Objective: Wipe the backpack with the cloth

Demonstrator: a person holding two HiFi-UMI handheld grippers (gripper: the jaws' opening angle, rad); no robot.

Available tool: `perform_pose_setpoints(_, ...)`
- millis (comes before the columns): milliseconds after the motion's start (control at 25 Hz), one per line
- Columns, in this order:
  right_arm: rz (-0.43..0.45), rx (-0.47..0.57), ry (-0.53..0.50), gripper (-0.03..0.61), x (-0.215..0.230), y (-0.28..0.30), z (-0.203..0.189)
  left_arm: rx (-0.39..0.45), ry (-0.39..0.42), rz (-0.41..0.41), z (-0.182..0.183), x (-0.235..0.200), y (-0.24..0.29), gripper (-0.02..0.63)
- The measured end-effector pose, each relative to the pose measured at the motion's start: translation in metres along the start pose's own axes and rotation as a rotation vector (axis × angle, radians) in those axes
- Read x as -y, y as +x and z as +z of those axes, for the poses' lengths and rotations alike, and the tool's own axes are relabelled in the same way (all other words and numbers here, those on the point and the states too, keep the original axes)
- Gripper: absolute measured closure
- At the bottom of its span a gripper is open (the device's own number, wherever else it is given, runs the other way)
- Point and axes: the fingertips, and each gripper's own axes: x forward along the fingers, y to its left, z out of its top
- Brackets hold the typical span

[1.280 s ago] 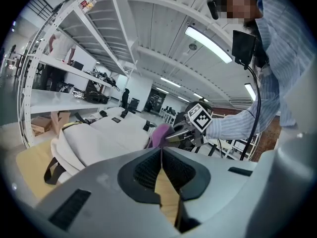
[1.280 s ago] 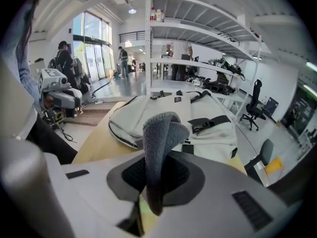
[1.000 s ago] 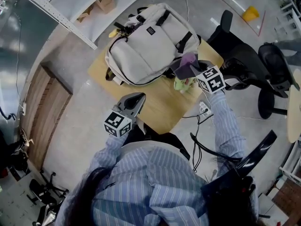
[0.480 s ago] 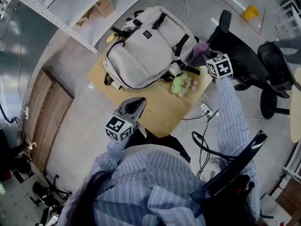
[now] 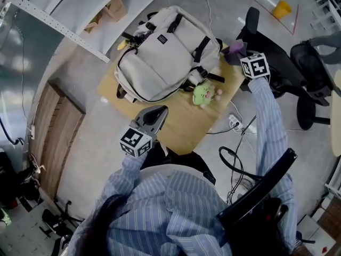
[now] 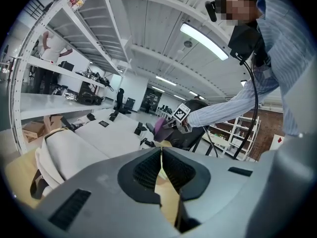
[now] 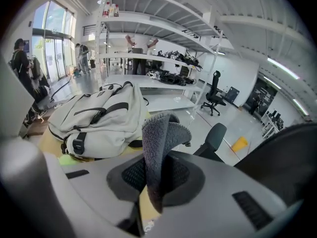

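Backpack [image 5: 168,49]: pale grey with black straps and buckles, lying flat on the low wooden table [image 5: 181,127] and covering most of its far half. Dark zip line runs round the front panel. A small black label sits near the top end.

Cloth [image 5: 234,50]: purple-grey terry, clamped in the right tool [image 5: 238,55]. In the right gripper view the jaws are closed onto the cloth [image 7: 158,148], which stands up folded between the pads, loose end curling over the top. The tool holds it off the table, just beside the backpack's right edge near the table's far right corner. Looks apart from the bag; can't confirm contact. In the same view the backpack [image 7: 99,120] lies beyond and left of the cloth.

Left tool [image 5: 158,112]: near edge of the table, well apart from the backpack, pointing toward it. In the left gripper view its jaws [image 6: 161,165] are brought together with only a thin slit between the pads and nothing gripped. The backpack [image 6: 74,145] lies ahead to the left in that view, with the cloth [image 6: 159,127] further off.

Also on the table: a green plush toy [image 5: 201,95], touching or just beside the backpack's near right corner. A black office chair [image 5: 269,47] stands right behind the right tool. A white power strip [image 5: 233,122] with cables lies on the floor by the table's right corner.
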Motion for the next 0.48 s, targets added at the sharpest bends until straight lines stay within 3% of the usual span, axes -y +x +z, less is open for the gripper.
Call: perform_pose_setpoints(480,-0.060,-0.021,0.066,0.537,-0.003,-0.011,0.002,-0.031,0.025,-0.118,0.001,-0.013,0.007,0.601)
